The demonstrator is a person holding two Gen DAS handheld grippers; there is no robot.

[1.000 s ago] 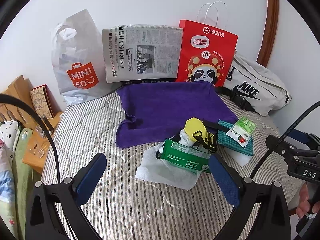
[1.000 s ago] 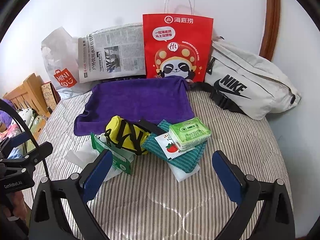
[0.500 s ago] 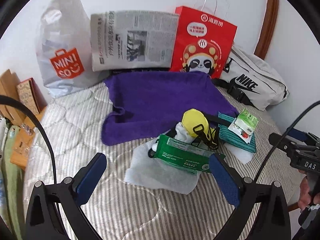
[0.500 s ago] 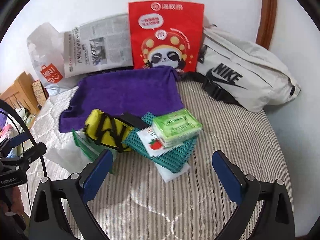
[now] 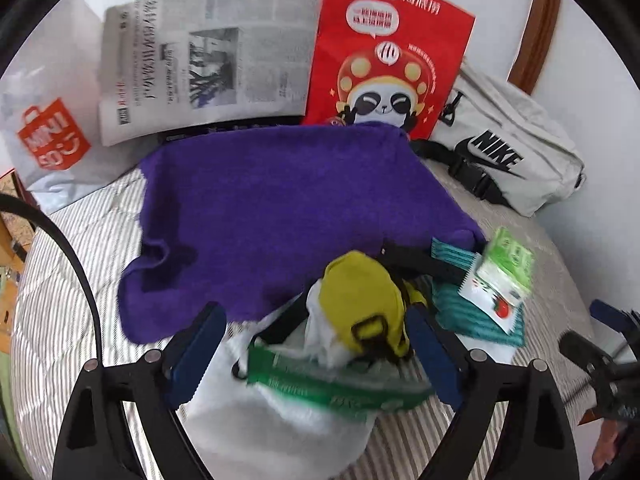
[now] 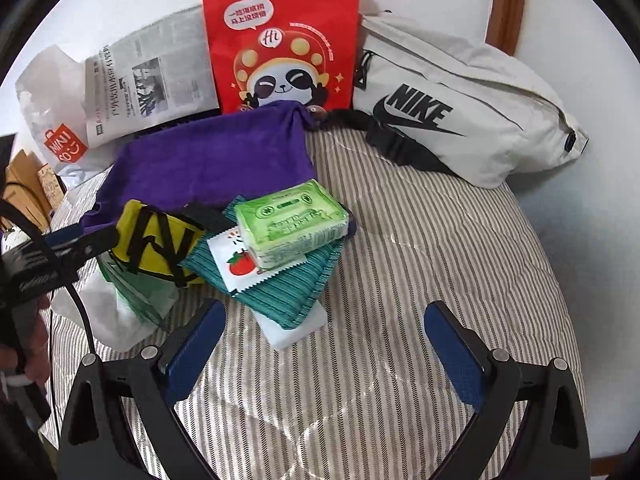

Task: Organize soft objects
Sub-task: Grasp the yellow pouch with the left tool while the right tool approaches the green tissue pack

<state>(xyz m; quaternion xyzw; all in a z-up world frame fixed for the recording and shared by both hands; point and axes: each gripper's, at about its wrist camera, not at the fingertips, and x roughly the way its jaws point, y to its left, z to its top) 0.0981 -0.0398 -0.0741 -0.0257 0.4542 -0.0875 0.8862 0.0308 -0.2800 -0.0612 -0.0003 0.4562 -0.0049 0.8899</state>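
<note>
striped bed, soft pile at its middle

striped quilt (image 6: pixel 420 240) covers the bed, with a minis bag (image 6: pixel 52 120), a newspaper (image 5: pixel 208 56), a red panda bag (image 6: pixel 282 40) and a white nike bag (image 6: pixel 460 108) propped along the wall. purple towel (image 5: pixel 288 208) lies flat in front of them, long axis across the bed. at its near edge sits the pile: a yellow pouch (image 6: pixel 156 240) with black straps, long axis slanting from far left to near right in the right view, resting on a green wipes pack (image 5: pixel 332 384) and a white cloth (image 5: pixel 280 428). just beside it a teal cloth (image 6: pixel 288 288) lies folded on a white block (image 6: pixel 288 328), carrying a strawberry sachet (image 6: pixel 236 260) and a pale green tissue pack (image 6: pixel 292 224), whose long axis runs left to right, tilted up toward the right.

left gripper (image 5: pixel 316 352) is spread wide, its blue pads on either side of the pouch and wipes pack, not closed on them. right gripper (image 6: pixel 324 348) is also wide, above bare quilt near the teal cloth, holding nothing.
</note>
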